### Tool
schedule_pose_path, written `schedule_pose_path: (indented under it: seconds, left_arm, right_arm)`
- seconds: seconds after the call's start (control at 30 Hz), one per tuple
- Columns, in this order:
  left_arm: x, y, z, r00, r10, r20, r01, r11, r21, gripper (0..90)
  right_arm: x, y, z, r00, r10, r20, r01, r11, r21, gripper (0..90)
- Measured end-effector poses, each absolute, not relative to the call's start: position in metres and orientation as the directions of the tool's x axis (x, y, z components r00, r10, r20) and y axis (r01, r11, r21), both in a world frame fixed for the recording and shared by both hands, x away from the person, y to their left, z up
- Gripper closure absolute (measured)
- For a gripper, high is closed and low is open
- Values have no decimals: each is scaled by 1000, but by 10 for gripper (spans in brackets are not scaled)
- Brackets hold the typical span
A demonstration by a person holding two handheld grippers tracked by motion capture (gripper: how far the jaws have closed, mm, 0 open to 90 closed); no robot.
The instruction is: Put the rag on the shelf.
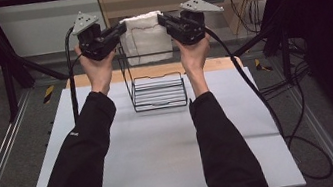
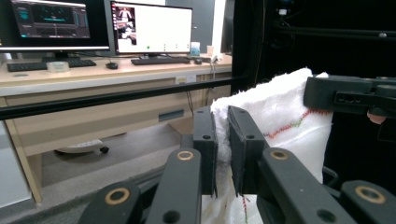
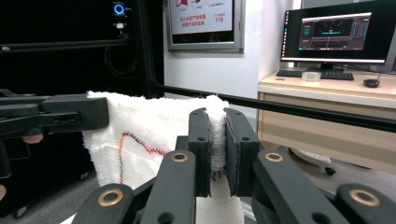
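You hold the white towel (image 1: 145, 36) lifted and stretched above the wire rack (image 1: 158, 91), left claw (image 1: 120, 30) and right claw (image 1: 161, 21) each clamped on one top corner, so hanging it on the rack probably remains.

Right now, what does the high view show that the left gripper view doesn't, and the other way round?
High view: the black wire rack on the white table, below the towel, and both forearms in black sleeves.

Left gripper view: a desk with two monitors and keyboards, and the coloured stitching on the cloth.

Both: the white towel held up, the left gripper shut on one top corner and the right gripper on the other.
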State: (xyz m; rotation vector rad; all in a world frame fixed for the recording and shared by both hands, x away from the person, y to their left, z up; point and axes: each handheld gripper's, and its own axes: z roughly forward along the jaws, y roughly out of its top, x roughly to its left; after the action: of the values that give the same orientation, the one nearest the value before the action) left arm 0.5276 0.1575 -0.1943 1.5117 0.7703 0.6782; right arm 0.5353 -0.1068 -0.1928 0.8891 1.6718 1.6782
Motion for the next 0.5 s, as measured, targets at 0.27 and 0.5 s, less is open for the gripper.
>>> schedule_pose_path:
  seconds: [0.27,0.5]
  left_arm:
    - [520,158,-209,626,779,-31,103,-44,994,816]
    - [515,159,-211,639,769,-21,101,-57,993,816]
  right_arm:
    - [525,-110,-206,-599,799,53,66,-17,998,819]
    - [516,-112,-211,-610,791,51,64,-15,998,817]
